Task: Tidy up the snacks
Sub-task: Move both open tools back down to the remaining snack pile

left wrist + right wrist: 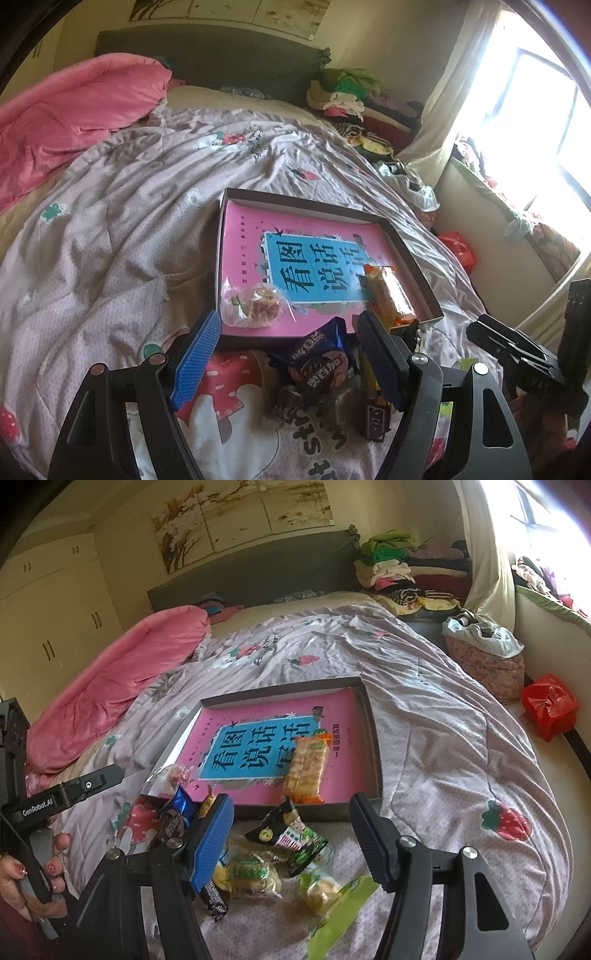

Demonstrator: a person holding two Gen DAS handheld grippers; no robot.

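Observation:
A shallow dark box (417, 254) (373, 738) lined with a pink and blue book lies on the bed. In it are a clear-wrapped round pastry (258, 304) (173, 775) and an orange-wrapped cracker pack (391, 291) (306, 771). My left gripper (284, 354) is open over a dark blue chocolate pie pack (319, 358) (175, 812) and small brown candies (290, 400). My right gripper (291, 838) is open over green and yellow snack packs (295, 838), a wrapped bun (251, 875) and a lime-green pack (332, 897).
The bed has a crumpled strawberry-print quilt (147, 206) (461, 738) and a pink duvet (74, 110) at the far left. Folded clothes (402, 565) are piled by the headboard. A red bag (550, 705) and a floral bag (487, 657) sit beside the bed on the right.

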